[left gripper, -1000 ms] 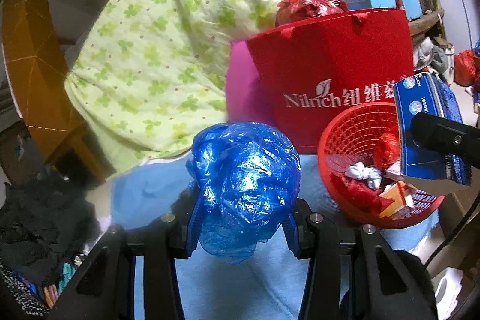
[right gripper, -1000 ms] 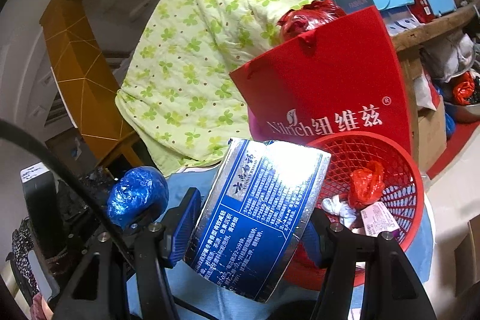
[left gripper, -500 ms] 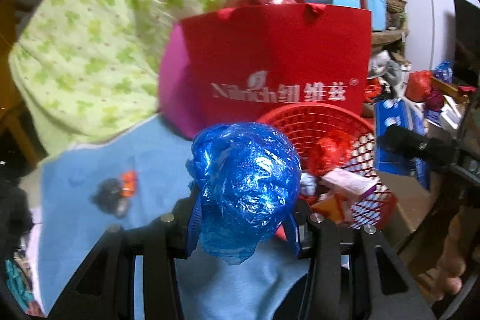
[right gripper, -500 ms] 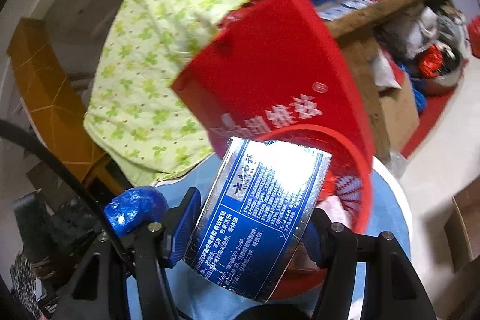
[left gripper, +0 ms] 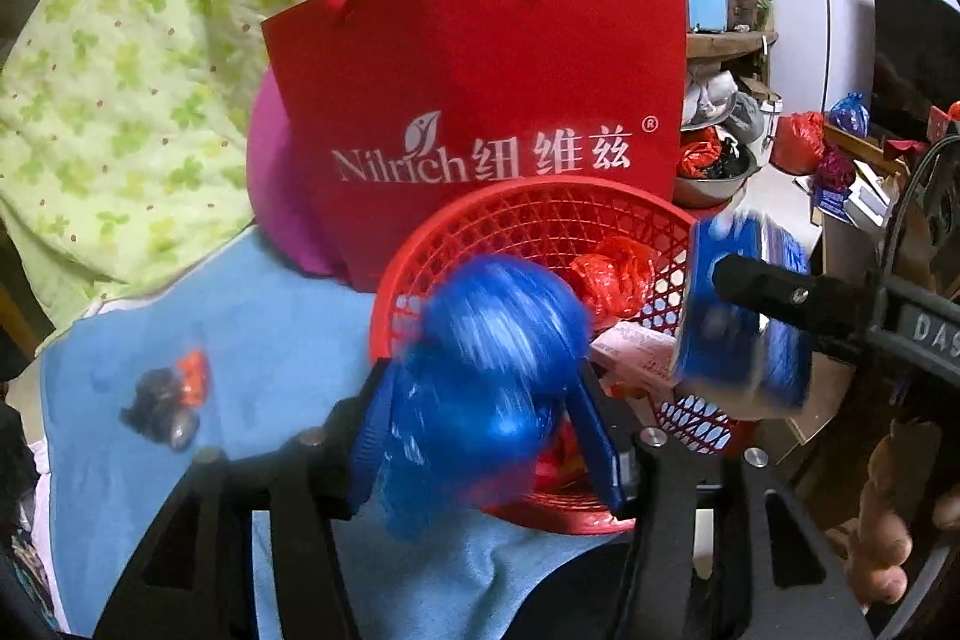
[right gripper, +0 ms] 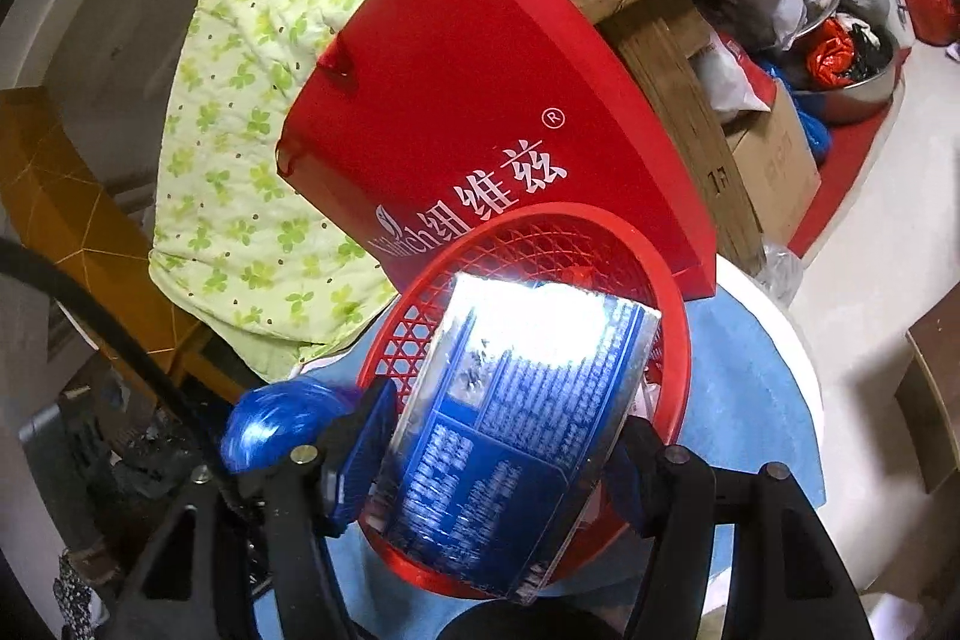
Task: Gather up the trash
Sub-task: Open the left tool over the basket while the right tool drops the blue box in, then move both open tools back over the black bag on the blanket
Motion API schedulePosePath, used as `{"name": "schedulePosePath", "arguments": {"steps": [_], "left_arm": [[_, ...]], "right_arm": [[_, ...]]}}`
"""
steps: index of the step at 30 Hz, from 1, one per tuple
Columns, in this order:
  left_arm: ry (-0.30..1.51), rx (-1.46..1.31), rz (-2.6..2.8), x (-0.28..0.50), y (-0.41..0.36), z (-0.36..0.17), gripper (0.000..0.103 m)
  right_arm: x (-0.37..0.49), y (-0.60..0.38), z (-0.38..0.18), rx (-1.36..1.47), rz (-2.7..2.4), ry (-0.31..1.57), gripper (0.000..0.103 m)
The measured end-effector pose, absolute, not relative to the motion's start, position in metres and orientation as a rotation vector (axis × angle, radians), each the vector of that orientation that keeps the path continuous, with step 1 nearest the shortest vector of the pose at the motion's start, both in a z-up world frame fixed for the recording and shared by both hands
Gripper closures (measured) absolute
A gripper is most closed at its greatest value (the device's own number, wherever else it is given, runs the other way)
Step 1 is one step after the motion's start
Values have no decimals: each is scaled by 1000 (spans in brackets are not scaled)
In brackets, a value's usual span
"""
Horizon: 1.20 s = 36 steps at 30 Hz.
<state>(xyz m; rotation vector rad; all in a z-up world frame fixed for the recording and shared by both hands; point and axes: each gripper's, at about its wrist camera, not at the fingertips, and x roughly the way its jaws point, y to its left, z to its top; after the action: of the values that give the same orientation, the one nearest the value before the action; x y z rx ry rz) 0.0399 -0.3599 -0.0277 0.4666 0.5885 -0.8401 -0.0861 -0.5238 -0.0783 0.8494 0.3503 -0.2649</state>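
Note:
My left gripper [left gripper: 486, 418] is shut on a crumpled blue plastic bag [left gripper: 480, 376], held at the near left rim of the red mesh basket [left gripper: 540, 220]; the bag is motion-blurred. My right gripper [right gripper: 498, 454] is shut on a blue and silver foil packet [right gripper: 510, 436], held over the basket [right gripper: 540, 232]. The packet [left gripper: 738, 316] and the right gripper's finger also show at the right in the left wrist view. The blue bag [right gripper: 276, 424] shows at the left in the right wrist view. The basket holds a red wrapper [left gripper: 612, 274] and paper scraps.
A small black and orange piece of trash [left gripper: 168, 400] lies on the blue cloth [left gripper: 270, 328] left of the basket. A red Nilrich paper bag [left gripper: 480, 100] stands behind the basket. A green flowered quilt [left gripper: 120, 40] hangs at the left. Cluttered shelves and boxes [right gripper: 768, 160] fill the right.
Both grippers have moved toward the basket. The blue bag now reaches its near rim and the packet hangs over its inside. Both loads are still held.

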Motion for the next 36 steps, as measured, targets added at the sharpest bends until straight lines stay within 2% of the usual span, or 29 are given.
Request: {"name": "schedulePosePath", "arguments": {"steps": [18,20,22,23,36], "left_arm": [[553,444,-725,55,-314,-21,41],[564,433,-703,61,-302,-23,38],[577,416,-673,68,-287,-26,27],[579,405,-659,71,-279,-27,26],[745,228,-326,145,-116,-75,26]], "right_arm": [[-75,-490,-52,760,-227,332,32],[-75,-480,-45,726,-220,320,32],[-74,-469,-37,682,-210,306,32],[-73,-461,-32,653,-203,297,32],[-33,-352,-2,371,-39,318,32]]}}
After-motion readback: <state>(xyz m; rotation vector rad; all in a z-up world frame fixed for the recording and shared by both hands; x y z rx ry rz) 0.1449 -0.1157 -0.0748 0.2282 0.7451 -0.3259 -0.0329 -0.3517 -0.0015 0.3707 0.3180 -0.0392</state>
